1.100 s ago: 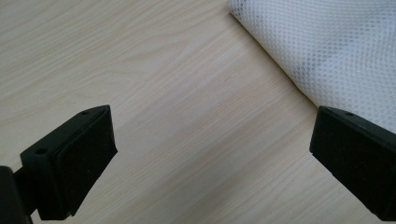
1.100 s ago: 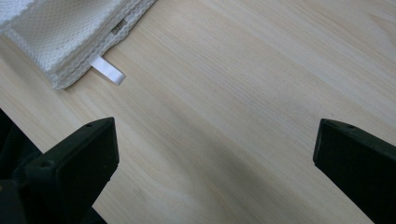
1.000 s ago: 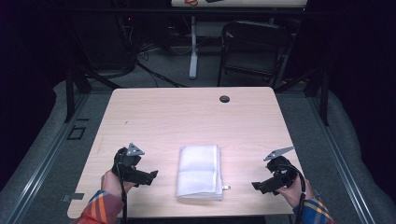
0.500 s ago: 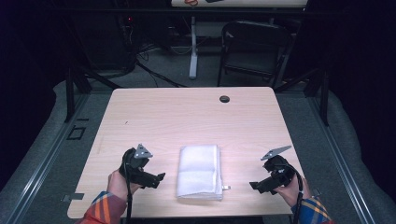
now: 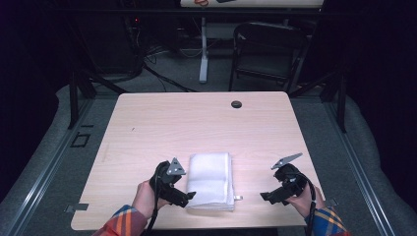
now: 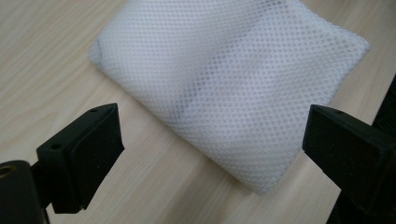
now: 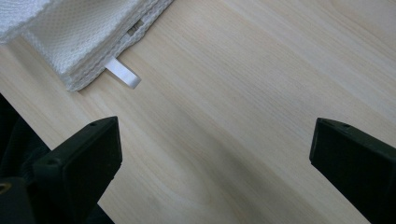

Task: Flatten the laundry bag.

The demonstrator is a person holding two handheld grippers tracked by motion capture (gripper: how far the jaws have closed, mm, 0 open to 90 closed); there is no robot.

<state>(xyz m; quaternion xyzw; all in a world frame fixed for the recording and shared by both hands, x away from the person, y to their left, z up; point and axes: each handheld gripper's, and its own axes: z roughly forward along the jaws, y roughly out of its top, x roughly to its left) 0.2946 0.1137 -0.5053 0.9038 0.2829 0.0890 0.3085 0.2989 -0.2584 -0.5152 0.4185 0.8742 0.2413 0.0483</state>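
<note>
- High view: folded white mesh cloth (image 5: 210, 180) lies flat on the wooden table (image 5: 162, 125), near the front edge, about mid-width.
- Left gripper (image 5: 186, 198) sits at the cloth's left front corner, touching or just short of it; which, cannot tell. Left gripper view: jaws wide apart, nothing between them, cloth corner (image 6: 233, 88) just ahead.
- Right gripper (image 5: 266, 196) rests apart from the cloth, to its right. Right gripper view: jaws spread wide over bare wood, empty.
- White tag (image 7: 123, 73) sticks out from the cloth's edge.
</note>
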